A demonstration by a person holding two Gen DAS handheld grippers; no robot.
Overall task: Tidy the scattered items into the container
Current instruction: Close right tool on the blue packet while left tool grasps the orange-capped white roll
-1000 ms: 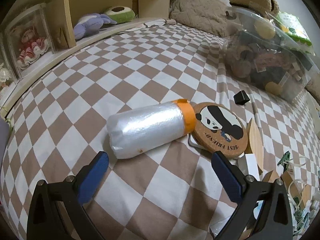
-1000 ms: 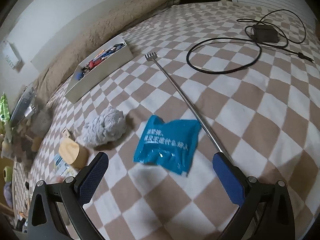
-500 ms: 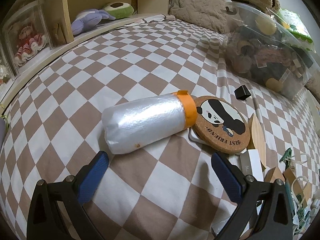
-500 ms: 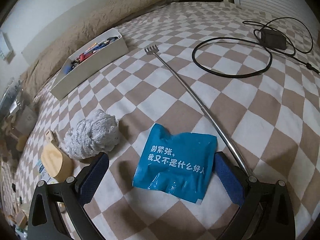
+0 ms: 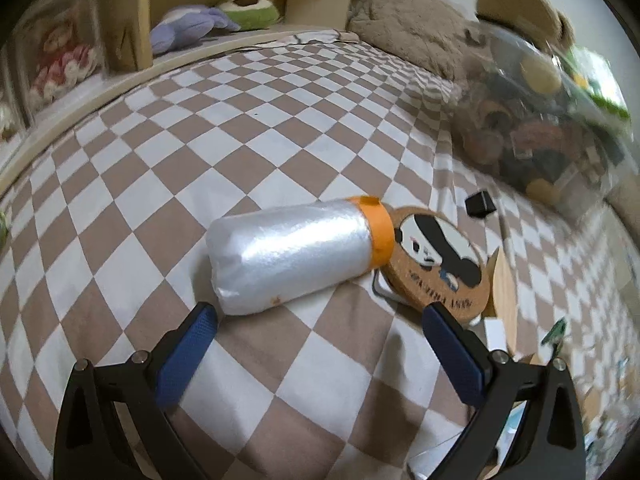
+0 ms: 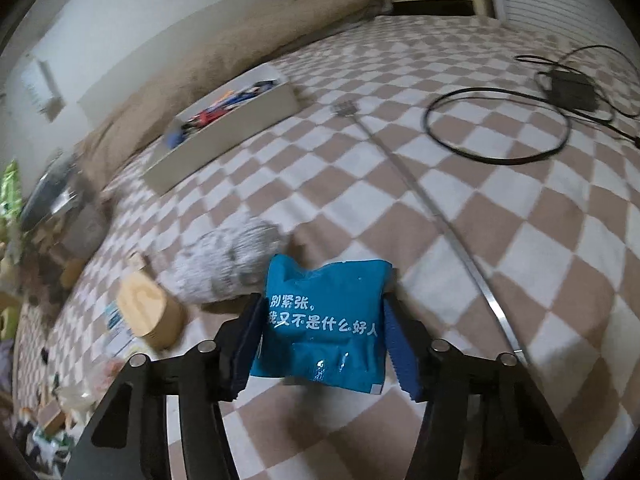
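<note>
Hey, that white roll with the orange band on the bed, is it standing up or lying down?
Lying down. The white roll rests on its side on the checkered blanket, orange band end against the panda coaster.

A bed covered by a brown-and-white checkered blanket point(image 5: 248, 148) carries everything. On it are seen a white plastic roll with an orange end point(image 5: 296, 256), touching a panda cork coaster point(image 5: 436, 264), a small black block point(image 5: 480, 203), a grey yarn ball point(image 6: 228, 264), a blue packet point(image 6: 324, 320), a metal back scratcher point(image 6: 432, 204), a black cable point(image 6: 496, 124) and a long white box point(image 6: 240, 128).
</note>
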